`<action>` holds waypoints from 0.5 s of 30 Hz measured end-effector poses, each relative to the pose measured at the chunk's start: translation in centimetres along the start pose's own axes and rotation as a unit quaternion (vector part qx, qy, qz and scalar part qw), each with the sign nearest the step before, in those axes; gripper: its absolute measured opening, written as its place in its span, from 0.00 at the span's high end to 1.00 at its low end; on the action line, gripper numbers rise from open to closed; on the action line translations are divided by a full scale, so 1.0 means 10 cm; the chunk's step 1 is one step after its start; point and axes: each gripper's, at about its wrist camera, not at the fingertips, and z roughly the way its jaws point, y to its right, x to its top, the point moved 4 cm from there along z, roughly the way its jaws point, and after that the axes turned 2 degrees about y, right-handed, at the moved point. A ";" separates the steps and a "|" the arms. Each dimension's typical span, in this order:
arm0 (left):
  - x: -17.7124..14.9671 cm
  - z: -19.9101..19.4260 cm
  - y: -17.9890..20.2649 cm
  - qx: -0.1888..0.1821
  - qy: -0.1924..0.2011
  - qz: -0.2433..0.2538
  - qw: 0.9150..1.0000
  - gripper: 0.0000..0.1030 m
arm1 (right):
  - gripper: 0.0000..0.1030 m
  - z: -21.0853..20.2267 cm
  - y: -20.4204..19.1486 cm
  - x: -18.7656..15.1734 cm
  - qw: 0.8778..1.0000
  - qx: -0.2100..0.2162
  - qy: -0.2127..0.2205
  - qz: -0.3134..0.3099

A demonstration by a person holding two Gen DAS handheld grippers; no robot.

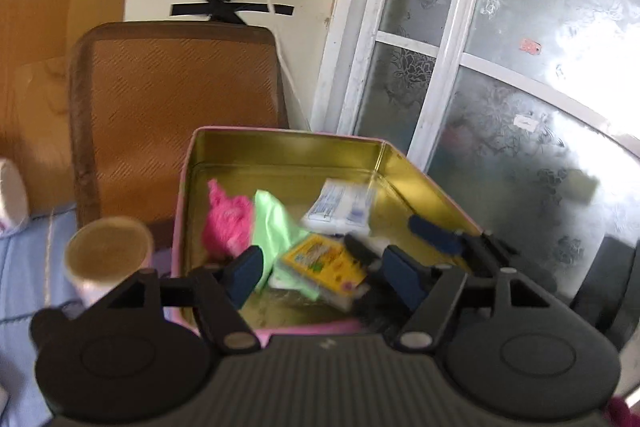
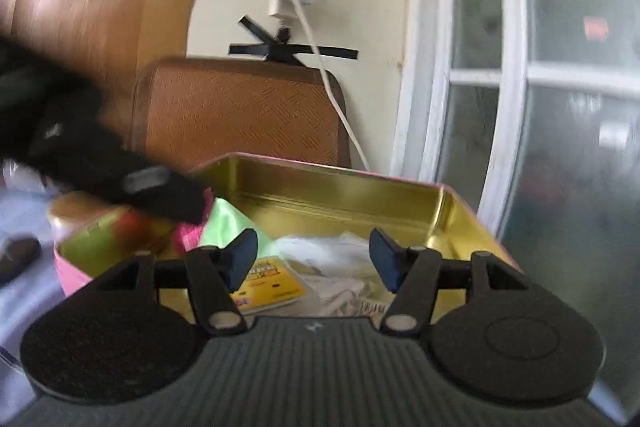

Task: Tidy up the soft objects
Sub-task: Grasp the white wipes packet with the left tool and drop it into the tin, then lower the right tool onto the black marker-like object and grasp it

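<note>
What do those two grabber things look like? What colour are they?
Both look the same. The left gripper and the right gripper each have a ribbed dark grey body, two round black discs at the sides, black hinged arms with small silver pins, and two fingers tipped with dark blue pads. No cables, hands or sleeves show.

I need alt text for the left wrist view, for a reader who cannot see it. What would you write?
An open pink tin with a gold inside holds a pink fluffy item, a light green cloth, a white packet and a yellow packet. The left gripper hangs open above them, holding nothing. A brown cushion stands behind the tin, beside a frosted window.
</note>
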 end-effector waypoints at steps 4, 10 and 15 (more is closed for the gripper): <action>-0.31 -0.34 -0.28 0.009 0.000 -0.003 1.000 0.34 | 0.38 -0.14 -0.04 -0.07 1.000 0.011 0.016 0.009; -0.83 -0.89 -0.91 0.068 -0.003 -0.054 0.996 0.34 | 0.38 -0.42 -0.37 -0.02 0.995 0.090 0.044 0.018; -1.23 -1.31 -1.51 0.144 0.004 -0.126 0.982 0.34 | 0.40 -0.61 -0.99 0.02 0.977 0.210 0.022 -0.024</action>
